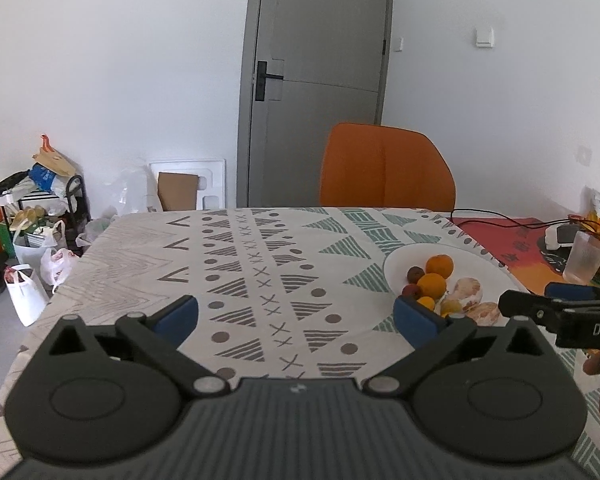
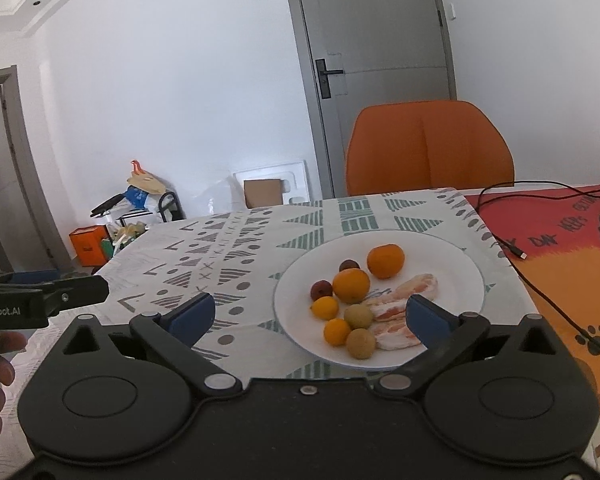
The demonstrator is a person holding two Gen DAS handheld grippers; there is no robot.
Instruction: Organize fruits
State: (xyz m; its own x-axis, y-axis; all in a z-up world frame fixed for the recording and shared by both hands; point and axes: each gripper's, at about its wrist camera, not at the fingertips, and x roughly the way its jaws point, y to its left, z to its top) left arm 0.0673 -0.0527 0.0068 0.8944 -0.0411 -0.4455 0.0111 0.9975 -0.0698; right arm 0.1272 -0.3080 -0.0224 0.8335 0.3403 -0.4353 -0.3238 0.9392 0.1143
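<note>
A white plate (image 2: 452, 276) sits on the patterned tablecloth (image 2: 236, 248) and holds all the fruit. On it are two oranges (image 2: 385, 261), small dark red fruits (image 2: 321, 290), small yellow-orange fruits (image 2: 325, 307), greenish-brown fruits (image 2: 361, 343) and peeled citrus segments (image 2: 416, 286). My right gripper (image 2: 311, 317) is open just in front of the plate's near rim, with nothing held. My left gripper (image 1: 296, 318) is open over bare cloth, left of the plate (image 1: 480, 256). Each gripper shows at the edge of the other's view: right gripper (image 1: 540, 298), left gripper (image 2: 60, 282).
An orange chair (image 1: 386, 166) stands at the table's far edge, before a grey door (image 1: 320, 60). To the right lie a red-orange mat (image 2: 560, 240) with a black cable (image 2: 540, 196) and a plastic cup (image 1: 584, 258). Bags (image 1: 28, 296) clutter the floor at left.
</note>
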